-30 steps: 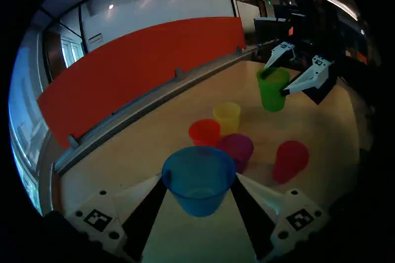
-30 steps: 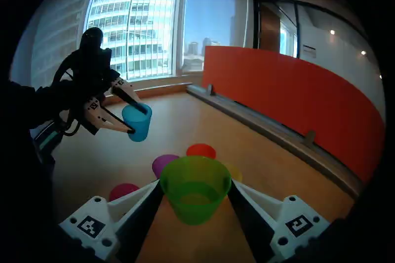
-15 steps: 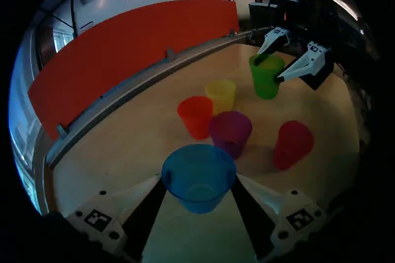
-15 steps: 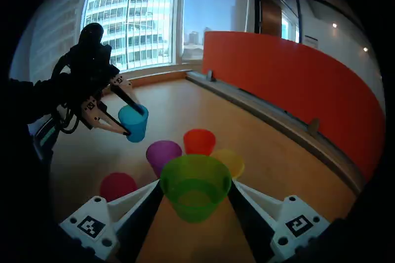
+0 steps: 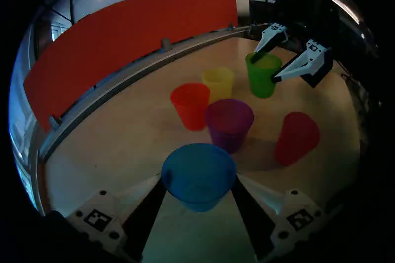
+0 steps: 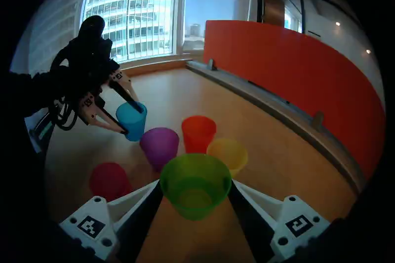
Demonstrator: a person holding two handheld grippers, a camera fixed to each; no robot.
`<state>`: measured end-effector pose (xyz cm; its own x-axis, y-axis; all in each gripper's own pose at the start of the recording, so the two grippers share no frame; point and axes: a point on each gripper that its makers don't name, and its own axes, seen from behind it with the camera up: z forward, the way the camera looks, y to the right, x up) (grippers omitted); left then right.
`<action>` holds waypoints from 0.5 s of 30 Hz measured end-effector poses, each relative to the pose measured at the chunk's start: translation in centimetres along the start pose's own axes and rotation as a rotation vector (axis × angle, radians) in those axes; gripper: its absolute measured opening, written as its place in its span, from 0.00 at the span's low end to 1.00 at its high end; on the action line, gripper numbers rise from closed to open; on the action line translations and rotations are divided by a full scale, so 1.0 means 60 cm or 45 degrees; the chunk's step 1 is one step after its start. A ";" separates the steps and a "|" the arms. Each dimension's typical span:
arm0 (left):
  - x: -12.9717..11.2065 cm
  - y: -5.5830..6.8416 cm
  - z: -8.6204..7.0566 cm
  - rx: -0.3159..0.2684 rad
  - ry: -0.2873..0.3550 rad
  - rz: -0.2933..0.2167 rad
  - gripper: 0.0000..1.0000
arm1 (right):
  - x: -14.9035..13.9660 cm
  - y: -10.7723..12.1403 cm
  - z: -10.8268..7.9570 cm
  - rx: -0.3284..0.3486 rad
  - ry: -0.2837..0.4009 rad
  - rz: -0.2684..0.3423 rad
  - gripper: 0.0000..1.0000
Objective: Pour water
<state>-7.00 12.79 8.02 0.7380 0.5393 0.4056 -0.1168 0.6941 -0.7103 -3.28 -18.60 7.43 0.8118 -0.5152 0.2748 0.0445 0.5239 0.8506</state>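
In the left gripper view, the left gripper (image 5: 199, 186) has its fingers clasped on an upright blue cup (image 5: 199, 171), with the purple cup (image 5: 229, 124) just beyond on the bench (image 5: 123, 134). In the right gripper view, the right gripper (image 6: 195, 199) has its fingers clasped on an upright green cup (image 6: 195, 184), with the yellow cup (image 6: 227, 154) and orange cup (image 6: 198, 132) just behind it.

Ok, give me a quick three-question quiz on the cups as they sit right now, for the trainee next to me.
1. True or false: the left gripper is shut on the green cup.
2. How many cups stand unheld on the table?
3. Pick one: the cup closest beside the purple cup is A) the orange cup, B) the green cup, C) the blue cup.

Key: 1 false, it holds the blue cup; 2 four; 3 A.
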 end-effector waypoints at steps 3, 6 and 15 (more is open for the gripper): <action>-0.003 0.000 0.006 -0.006 0.001 -0.013 0.87 | -0.003 0.002 0.005 0.001 -0.004 0.007 0.91; -0.006 0.002 0.010 -0.013 0.001 -0.025 0.86 | -0.007 0.002 0.010 0.003 -0.007 0.012 0.91; -0.020 0.005 0.014 -0.026 -0.001 -0.053 0.87 | -0.020 0.000 0.020 0.009 -0.024 0.016 0.91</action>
<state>-8.46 12.76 7.78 0.7415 0.5105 0.4354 -0.0726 0.7062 -0.7043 -4.96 -18.82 7.65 0.8011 -0.5216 0.2936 0.0306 0.5255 0.8502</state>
